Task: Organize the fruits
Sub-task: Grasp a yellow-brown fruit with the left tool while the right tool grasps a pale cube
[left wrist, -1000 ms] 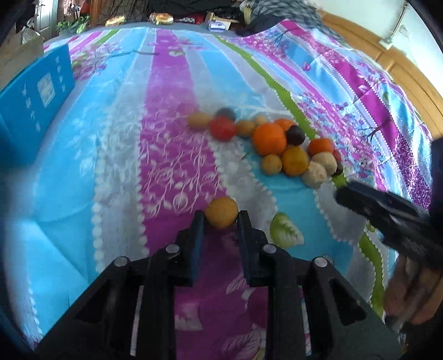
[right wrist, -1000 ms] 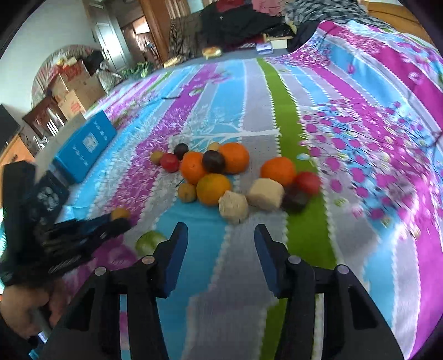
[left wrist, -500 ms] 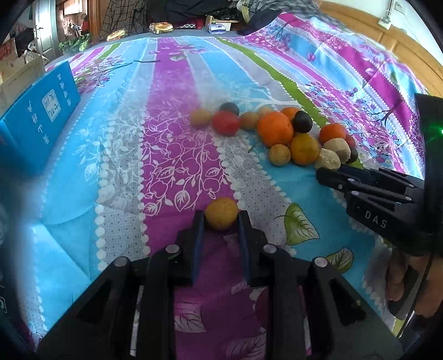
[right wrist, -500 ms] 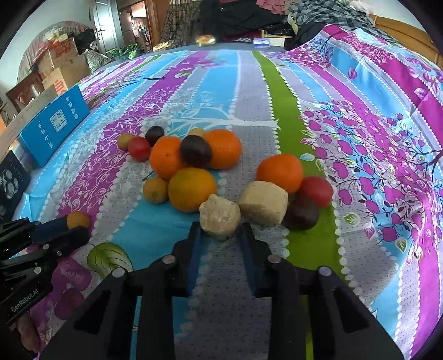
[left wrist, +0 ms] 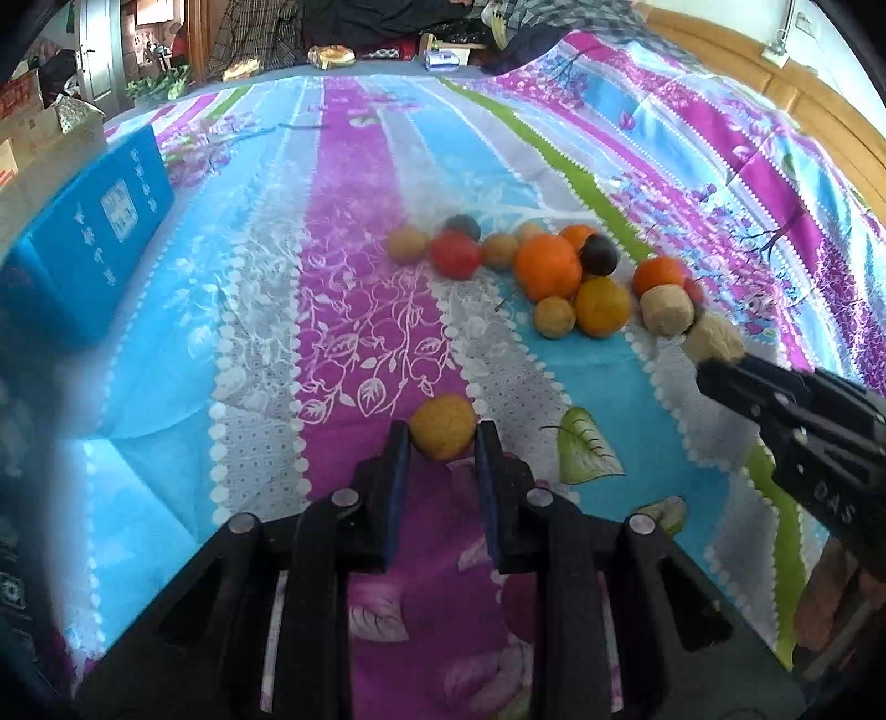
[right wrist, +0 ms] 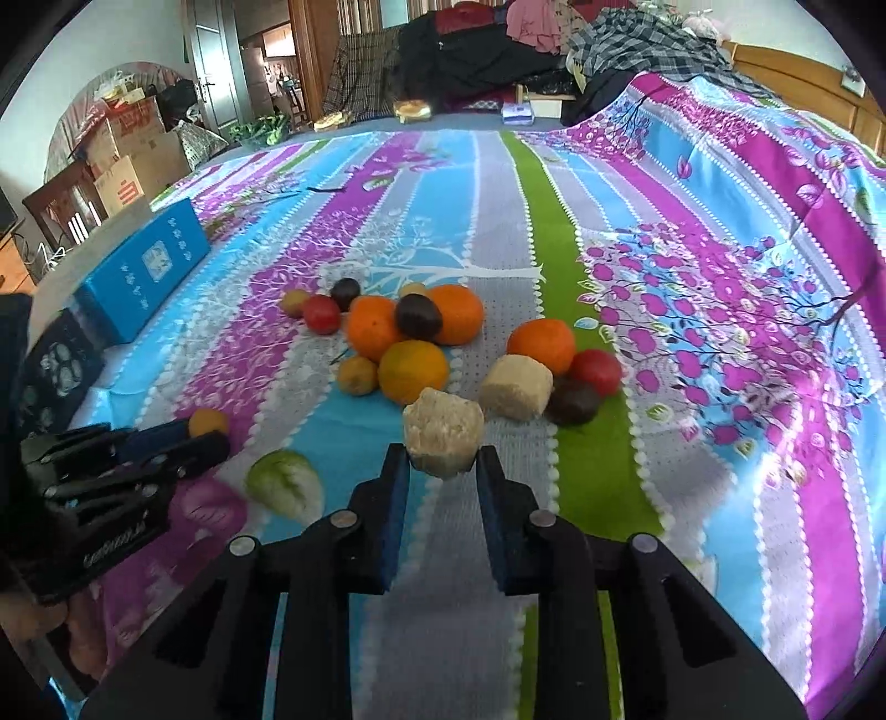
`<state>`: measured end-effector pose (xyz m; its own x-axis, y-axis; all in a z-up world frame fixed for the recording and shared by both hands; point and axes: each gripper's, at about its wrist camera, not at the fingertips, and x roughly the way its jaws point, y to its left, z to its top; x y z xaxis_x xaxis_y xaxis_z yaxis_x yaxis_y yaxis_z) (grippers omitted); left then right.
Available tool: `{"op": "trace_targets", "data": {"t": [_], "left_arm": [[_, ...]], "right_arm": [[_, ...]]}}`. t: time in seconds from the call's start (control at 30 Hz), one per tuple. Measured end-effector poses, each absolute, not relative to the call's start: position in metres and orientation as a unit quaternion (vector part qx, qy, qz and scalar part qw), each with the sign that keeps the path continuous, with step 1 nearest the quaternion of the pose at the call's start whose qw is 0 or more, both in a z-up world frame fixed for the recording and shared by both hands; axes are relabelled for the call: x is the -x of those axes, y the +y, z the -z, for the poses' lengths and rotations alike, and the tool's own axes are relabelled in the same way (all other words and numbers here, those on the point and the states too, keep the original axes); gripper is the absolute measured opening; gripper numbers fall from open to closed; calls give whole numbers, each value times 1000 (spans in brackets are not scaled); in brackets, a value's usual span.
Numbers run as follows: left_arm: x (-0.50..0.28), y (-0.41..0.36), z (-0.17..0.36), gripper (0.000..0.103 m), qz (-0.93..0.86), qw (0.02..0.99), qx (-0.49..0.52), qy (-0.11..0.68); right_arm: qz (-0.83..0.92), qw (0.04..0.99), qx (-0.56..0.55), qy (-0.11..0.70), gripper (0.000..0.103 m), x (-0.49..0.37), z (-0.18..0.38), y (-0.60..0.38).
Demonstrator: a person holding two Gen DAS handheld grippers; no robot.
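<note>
My left gripper (left wrist: 443, 440) is shut on a small yellow-orange fruit (left wrist: 443, 426) just above the purple stripe of the bedsheet; in the right wrist view that fruit (right wrist: 208, 422) sits at the tip of the left gripper (right wrist: 213, 437). My right gripper (right wrist: 443, 462) is shut on a beige lumpy fruit (right wrist: 443, 437), seen from the left as a beige lump (left wrist: 714, 340) at the tip of the right gripper (left wrist: 706, 368). Behind it lies the fruit pile (right wrist: 410, 332): oranges, red and dark round fruits, small tan ones and a second beige chunk (right wrist: 516, 385).
A blue box (right wrist: 144, 271) lies on the left side of the striped bedsheet (right wrist: 554, 221), with a dark patterned box (right wrist: 58, 371) nearer. A wooden headboard (right wrist: 803, 77) runs along the right. Clothes (right wrist: 498, 50) and cardboard boxes (right wrist: 133, 166) crowd the far end.
My right gripper went from open to shut, moving forward onto the beige lumpy fruit at the pile's near edge. The left gripper kept its hold on the small yellow-orange fruit.
</note>
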<state>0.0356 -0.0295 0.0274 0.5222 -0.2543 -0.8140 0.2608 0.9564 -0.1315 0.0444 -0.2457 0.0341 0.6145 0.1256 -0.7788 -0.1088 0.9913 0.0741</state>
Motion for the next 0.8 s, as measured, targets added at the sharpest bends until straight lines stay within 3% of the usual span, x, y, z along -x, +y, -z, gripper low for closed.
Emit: {"op": "trace_targets", "data": {"t": [0.1, 0.13, 0.17, 0.4, 0.53, 0.8], "left_arm": [[-24, -24, -51, 24, 152, 879, 1, 452], [-20, -22, -60, 24, 152, 881, 1, 447], [-17, -20, -68, 24, 153, 884, 3, 442], [8, 6, -124, 24, 142, 906, 12, 398], [21, 26, -135, 24, 133, 911, 21, 390], [22, 34, -119, 24, 124, 902, 32, 413]], "right_arm": [[-62, 900, -14, 431, 27, -30, -50, -247], [-62, 901, -13, 429, 19, -25, -56, -246], [-62, 903, -10, 425, 18, -20, -64, -244], [-93, 907, -12, 410, 18, -1, -102, -231], [-64, 911, -49, 404, 42, 13, -95, -268], [-109, 883, -9, 457, 47, 0, -41, -257]]}}
